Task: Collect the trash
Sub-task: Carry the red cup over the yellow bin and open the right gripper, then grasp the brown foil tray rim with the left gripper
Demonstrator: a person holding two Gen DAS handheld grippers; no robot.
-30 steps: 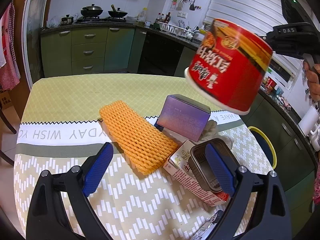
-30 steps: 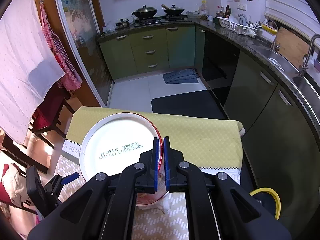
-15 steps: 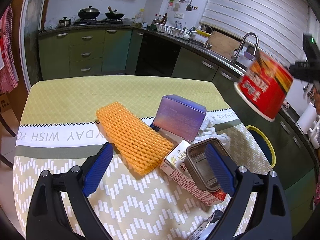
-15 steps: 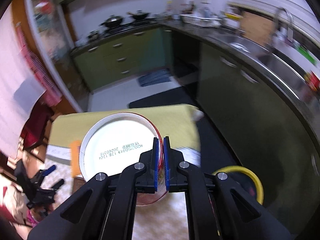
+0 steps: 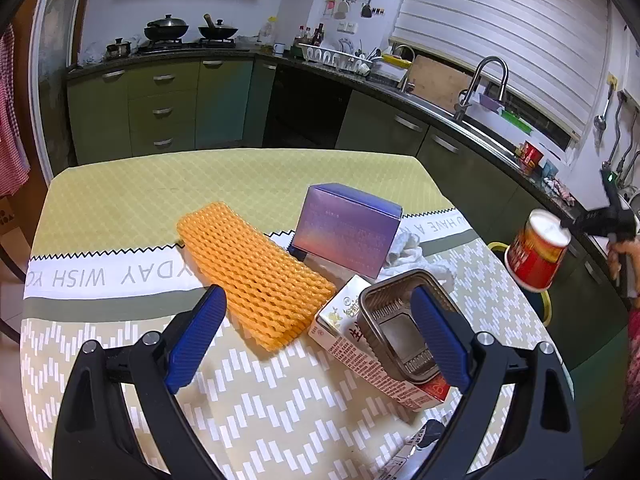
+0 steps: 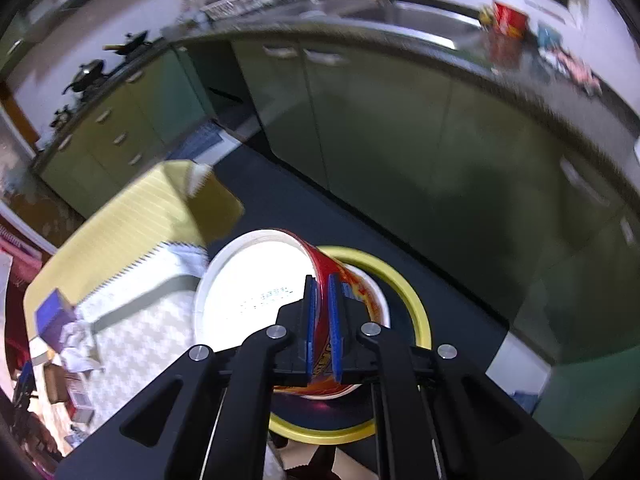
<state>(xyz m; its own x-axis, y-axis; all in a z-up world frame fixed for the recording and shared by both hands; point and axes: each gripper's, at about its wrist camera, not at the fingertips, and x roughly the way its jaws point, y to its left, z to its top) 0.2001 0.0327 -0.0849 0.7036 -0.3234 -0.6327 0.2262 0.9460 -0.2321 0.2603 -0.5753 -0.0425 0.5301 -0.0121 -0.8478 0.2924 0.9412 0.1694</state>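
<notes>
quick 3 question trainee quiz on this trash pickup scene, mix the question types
1. True or false: the right gripper is shut on the red noodle cup.
2. Which item rests on the juice carton? A) orange foam net B) grey tray C) purple box
3. Fill in: the cup hangs over a bin with a ____ rim.

Key: 1 true. 2 B, the grey tray. 3 yellow, the bin.

The clothed table (image 5: 120, 200) bears an orange foam net (image 5: 256, 268), purple box (image 5: 344, 228), crumpled tissue (image 5: 408, 250) — and a carton (image 5: 360, 356).
</notes>
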